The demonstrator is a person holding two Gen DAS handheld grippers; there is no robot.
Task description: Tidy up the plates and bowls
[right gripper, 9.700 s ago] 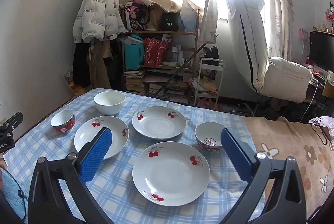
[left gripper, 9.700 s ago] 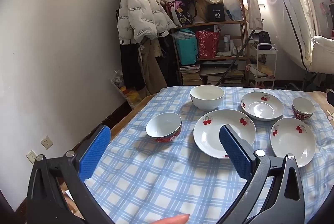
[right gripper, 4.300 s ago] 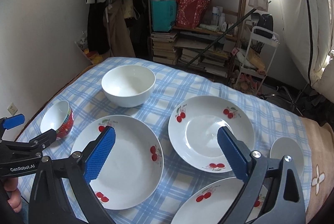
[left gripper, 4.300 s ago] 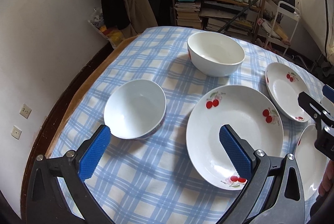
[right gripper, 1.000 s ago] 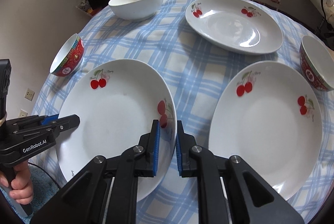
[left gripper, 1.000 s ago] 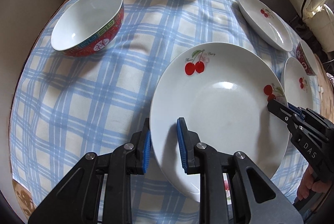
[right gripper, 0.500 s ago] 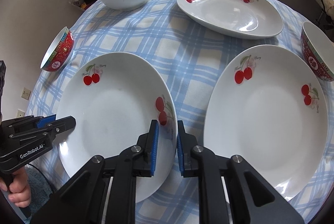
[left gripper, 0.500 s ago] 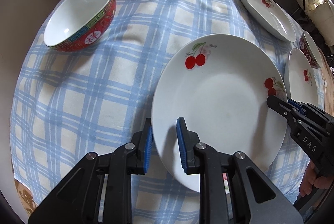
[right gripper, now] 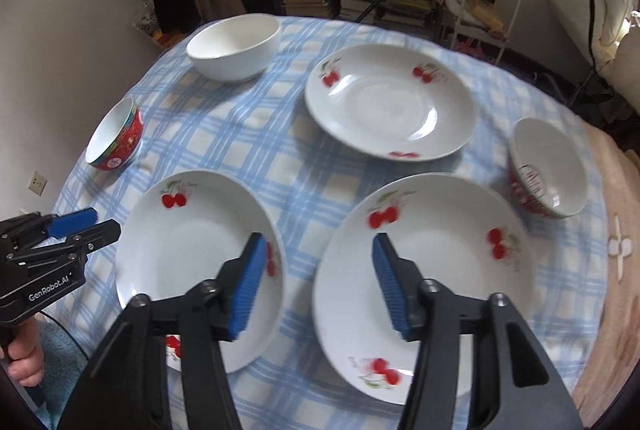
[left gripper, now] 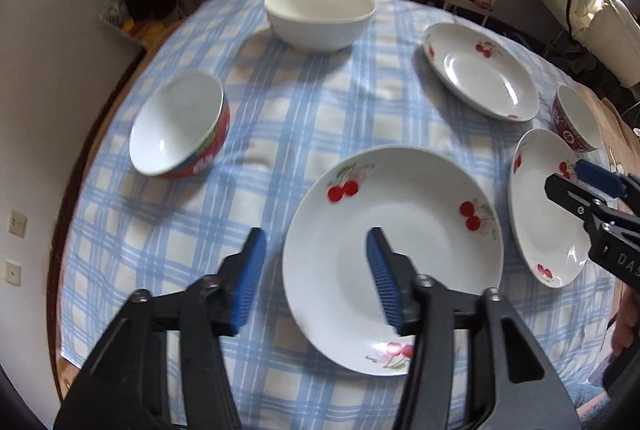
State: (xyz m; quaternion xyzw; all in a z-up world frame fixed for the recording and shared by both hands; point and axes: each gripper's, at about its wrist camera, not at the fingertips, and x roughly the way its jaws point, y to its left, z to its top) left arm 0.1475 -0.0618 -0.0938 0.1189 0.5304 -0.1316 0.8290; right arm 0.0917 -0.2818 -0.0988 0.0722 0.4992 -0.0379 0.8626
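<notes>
Both claws have just let go. A moment ago the left gripper (left gripper: 316, 274) and the right gripper (right gripper: 318, 280) each pinched an edge of the near left plate (right gripper: 196, 262); now the jaws of both have been opening and stand apart with nothing between them, raised clear of the dish. That plate lies flat on the checked cloth (left gripper: 280, 133), just beside the second plate (right gripper: 424, 282), not stacked on it. The third plate (right gripper: 392, 101) sits further back, well apart. The white bowl (left gripper: 320, 15) and the two red bowls, one at the left (left gripper: 180, 131) and one at the right (right gripper: 548, 169), stand separately. So the plate seems only shifted, and the stacking of plates and bowls is, by my reading, not yet begun
</notes>
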